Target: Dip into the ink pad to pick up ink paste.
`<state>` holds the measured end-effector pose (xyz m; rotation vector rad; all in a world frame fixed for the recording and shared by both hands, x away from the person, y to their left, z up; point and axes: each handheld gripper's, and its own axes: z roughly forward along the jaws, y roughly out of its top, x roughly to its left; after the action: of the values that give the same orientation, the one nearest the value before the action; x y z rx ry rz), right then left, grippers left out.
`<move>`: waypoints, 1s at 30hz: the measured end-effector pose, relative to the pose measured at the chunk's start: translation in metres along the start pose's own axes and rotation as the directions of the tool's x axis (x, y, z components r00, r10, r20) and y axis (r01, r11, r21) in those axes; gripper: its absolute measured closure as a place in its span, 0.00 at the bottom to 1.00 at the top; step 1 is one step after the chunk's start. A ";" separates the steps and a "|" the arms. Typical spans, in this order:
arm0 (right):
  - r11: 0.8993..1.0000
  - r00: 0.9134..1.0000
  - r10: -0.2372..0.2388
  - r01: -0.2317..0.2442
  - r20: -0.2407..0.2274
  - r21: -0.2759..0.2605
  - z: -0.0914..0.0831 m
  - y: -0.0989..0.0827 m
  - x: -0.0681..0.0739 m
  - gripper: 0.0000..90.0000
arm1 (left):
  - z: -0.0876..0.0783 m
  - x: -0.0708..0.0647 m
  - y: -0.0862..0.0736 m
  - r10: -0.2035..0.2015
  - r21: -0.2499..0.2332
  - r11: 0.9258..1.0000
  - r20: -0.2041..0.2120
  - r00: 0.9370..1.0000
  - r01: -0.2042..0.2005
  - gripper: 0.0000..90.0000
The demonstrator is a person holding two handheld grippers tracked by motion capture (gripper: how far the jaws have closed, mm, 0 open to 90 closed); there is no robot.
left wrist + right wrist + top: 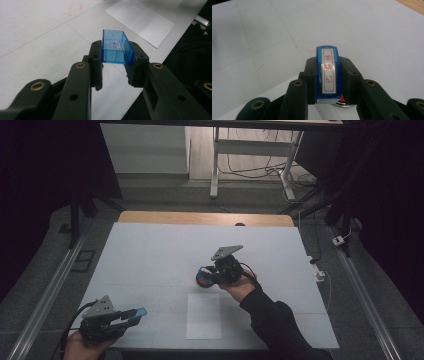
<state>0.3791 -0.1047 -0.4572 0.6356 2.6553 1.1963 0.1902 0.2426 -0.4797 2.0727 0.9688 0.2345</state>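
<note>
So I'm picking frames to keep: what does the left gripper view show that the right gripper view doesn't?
Left gripper view: the left gripper shut on an empty clear blue cap, open side up, with the white paper sheet beyond on the table.
Right gripper view: the right gripper shut on a blue stamp, its label's red characters facing the camera.
Both: the white table with faint red marks.

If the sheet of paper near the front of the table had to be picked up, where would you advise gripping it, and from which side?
Probably the near short edge of the sheet of paper, approached from the person's side. It lies flat on the white table, so there is nothing to pinch from above. That edge sits closest to the table's front, where sliding it past the rim would let the fingers close on its top and underside.
</note>
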 end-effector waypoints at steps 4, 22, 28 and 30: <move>1.000 1.000 0.006 -0.006 -0.009 -0.011 -0.007 0.000 0.001 0.77 | 0.000 0.000 0.000 0.000 0.001 1.000 0.001 1.000 0.000 0.76; 0.999 0.999 -0.007 0.005 -0.047 -0.038 -0.028 -0.004 0.014 0.77 | 0.000 0.001 0.000 -0.010 -0.003 1.000 0.006 1.000 0.010 0.76; 0.999 0.999 -0.014 0.011 -0.050 -0.046 -0.034 -0.007 0.021 0.77 | 0.000 0.001 0.000 -0.008 -0.004 1.000 0.007 1.000 0.008 0.76; 0.999 0.999 -0.017 0.015 -0.050 -0.046 -0.035 -0.008 0.023 0.77 | 0.000 0.001 0.000 -0.006 -0.004 1.000 0.007 1.000 0.006 0.76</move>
<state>0.3453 -0.1231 -0.4387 0.5834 2.6600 1.2807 0.1909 0.2433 -0.4798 2.0654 0.9695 0.2251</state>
